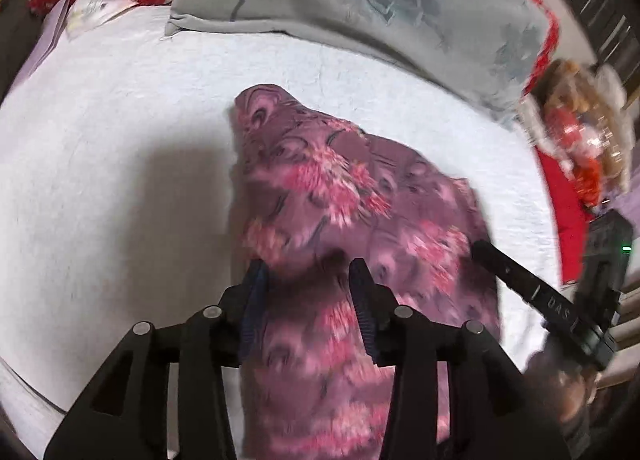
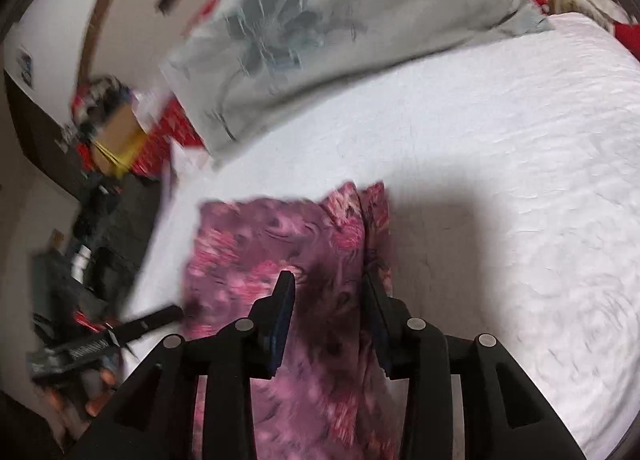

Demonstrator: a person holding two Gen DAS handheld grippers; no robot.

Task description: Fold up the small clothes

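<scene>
Two grippers hang over one purple-pink flowered garment [image 1: 352, 199] lying mid-bed on the white sheet [image 1: 120, 139], its long axis running away from both. Left gripper [image 1: 308, 276] and right gripper [image 2: 328, 288] sit side by side at its near end, jaws moderately apart, cloth showing between them, gripping nothing visibly.

Left black plastic tongs [image 1: 310, 266]: jaws parted, pointing forward and down.
Right black plastic tongs [image 2: 328, 280]: jaws parted, angled downward.

Bright, motion-blurred, fisheye-warped edges.
</scene>
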